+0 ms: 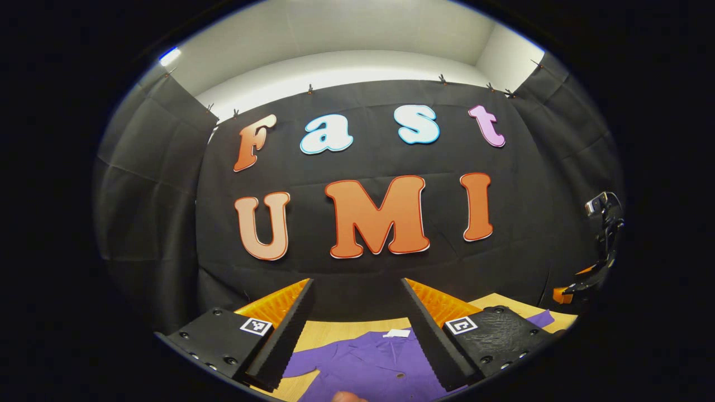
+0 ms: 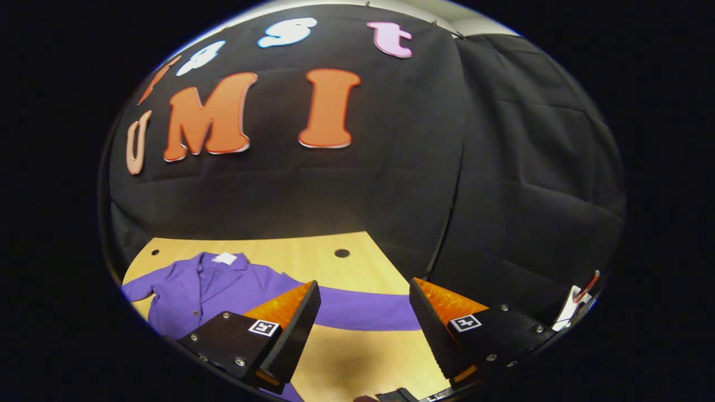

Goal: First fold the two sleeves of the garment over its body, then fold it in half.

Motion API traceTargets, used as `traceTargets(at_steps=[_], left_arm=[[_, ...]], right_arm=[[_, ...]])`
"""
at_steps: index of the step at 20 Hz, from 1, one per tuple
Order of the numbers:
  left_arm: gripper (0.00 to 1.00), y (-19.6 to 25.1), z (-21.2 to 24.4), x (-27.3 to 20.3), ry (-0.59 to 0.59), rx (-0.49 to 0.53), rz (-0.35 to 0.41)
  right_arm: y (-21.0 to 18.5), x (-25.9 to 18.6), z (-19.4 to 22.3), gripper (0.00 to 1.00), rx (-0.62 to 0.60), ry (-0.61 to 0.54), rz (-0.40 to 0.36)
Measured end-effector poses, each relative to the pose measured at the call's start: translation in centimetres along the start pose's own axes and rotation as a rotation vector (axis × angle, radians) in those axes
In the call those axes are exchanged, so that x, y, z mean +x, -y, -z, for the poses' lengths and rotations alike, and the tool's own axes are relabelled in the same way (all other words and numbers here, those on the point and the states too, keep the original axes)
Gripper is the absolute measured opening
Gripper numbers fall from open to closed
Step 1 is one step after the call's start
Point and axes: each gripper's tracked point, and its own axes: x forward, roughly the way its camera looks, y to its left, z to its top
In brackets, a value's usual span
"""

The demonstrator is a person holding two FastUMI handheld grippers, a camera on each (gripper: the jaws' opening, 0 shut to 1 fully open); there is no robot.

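Lying flat on wooden table point(image 2: 357, 251), purple garment point(image 2: 223, 290), sleeve point(image 2: 363, 310) outstretched, both tools released, left tool point(image 1: 357, 329), right tool point(image 2: 363, 329)

The left gripper view rides above the near side of the tabletop point(image 1: 346, 329), facing almost level toward the booth's back wall point(image 1: 363, 262), so its lower edge catches the collar end of the purple garment point(image 1: 368, 365) between its own fingers point(image 1: 290, 329). The right gripper view sits farther right and tilts lower, facing the back wall and the right side curtain point(image 2: 530, 195), taking in more tabletop point(image 2: 313, 257) past its fingers point(image 2: 299, 329). Both views share the back wall, the tabletop and the garment point(image 2: 223, 287), seen from well back.
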Motion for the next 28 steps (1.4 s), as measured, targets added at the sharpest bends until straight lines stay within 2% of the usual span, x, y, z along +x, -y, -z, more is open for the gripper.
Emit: traceTargets(at_steps=[4, 7, 12, 17, 22, 28], left_arm=[[0.96, -2.7, 0.8, -0.5, -0.025, 0.021, -0.103], [0.96, -4.2, 1.1, -1.0, -0.041, 0.044, -0.170], [0.98, -4.5, 2.7, -1.7, -0.098, 0.060, -0.237], [0.97, -4.2, 3.8, -1.2, -0.150, 0.081, -0.265], [0.96, -2.4, 5.7, -0.4, -0.206, 0.085, -0.256], [0.98, -1.7, 7.0, -0.3, -0.252, 0.081, -0.267]], right_arm=[[3.0, 4.4, 2.4, 0.95, -0.001, -0.132, 0.050], [3.9, 7.4, 4.4, 0.95, -0.018, -0.238, 0.042], [5.2, 11.0, 8.2, 0.96, -0.019, -0.430, 0.045], [6.2, 14.6, 11.6, 0.96, -0.020, -0.617, -0.014], [6.1, 16.7, 15.4, 0.96, 0.060, -0.814, -0.065], [6.5, 19.0, 18.3, 0.95, 0.070, -0.931, -0.037]])
